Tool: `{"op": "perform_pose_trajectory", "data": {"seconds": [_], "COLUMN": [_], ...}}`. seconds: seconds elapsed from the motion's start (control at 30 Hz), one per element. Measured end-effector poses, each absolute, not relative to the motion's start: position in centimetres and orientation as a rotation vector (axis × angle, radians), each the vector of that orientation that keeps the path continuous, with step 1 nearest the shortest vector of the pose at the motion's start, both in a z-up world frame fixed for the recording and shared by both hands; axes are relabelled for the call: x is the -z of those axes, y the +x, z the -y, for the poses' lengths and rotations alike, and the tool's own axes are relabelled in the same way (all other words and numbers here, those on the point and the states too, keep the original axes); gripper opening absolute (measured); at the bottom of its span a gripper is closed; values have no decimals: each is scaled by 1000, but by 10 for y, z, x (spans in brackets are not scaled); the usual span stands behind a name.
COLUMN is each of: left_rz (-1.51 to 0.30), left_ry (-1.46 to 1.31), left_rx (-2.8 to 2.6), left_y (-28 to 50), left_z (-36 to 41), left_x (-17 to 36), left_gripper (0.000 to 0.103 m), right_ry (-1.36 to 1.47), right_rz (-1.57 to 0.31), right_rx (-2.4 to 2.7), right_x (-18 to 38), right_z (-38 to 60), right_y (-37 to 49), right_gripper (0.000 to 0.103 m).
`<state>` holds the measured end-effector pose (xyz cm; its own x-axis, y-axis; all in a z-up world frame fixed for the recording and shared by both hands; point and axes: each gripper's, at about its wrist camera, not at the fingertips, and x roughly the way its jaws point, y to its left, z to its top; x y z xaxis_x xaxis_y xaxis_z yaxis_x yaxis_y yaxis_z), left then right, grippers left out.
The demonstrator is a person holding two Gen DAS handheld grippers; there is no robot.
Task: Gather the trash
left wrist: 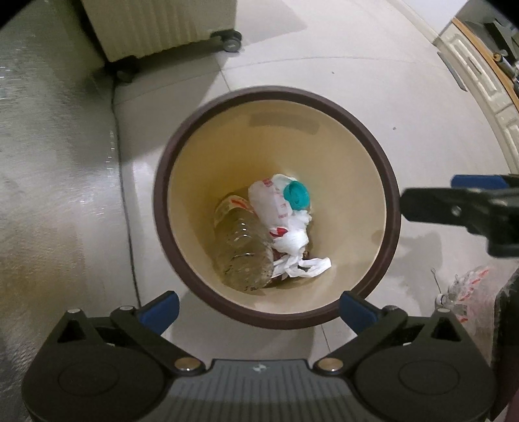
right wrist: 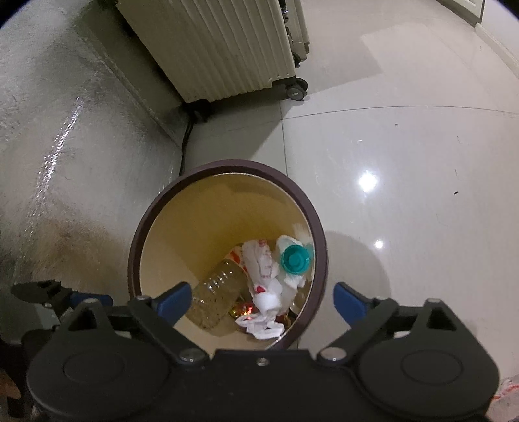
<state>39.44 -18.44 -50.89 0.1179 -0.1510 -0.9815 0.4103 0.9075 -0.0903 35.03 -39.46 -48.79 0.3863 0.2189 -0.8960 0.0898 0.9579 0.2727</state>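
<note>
A round bin with a brown rim and cream inside stands on the tiled floor; it also shows in the right wrist view. Inside lie a clear plastic bottle, a crumpled white bag with red print and a teal cap. My left gripper is open and empty above the bin's near rim. My right gripper is open and empty above the bin; it shows at the right in the left wrist view.
A cream ribbed suitcase on wheels stands beyond the bin. A grey wall base runs along the left. A clear bag with red print lies on the floor at right. A cabinet is far right.
</note>
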Motion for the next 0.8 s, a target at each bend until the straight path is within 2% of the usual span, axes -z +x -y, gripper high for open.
{"op": "perform_pose_trajectory", "data": {"seconds": [0.1,0.8], "left_rz": [-1374,-1118], "left_ry": [209,127], "left_rx": [386,279], "left_y": [390,306], "left_z": [180,196], "left_x": [493,310], "left_gripper": [103,103], "right_ry": [288,280], "right_rz": [-1159,-977], "right_rx": [-95,-41], "right_x": [478,325], "right_z": [394,411], "right_y": [344,268], "right_gripper": [103,103]}}
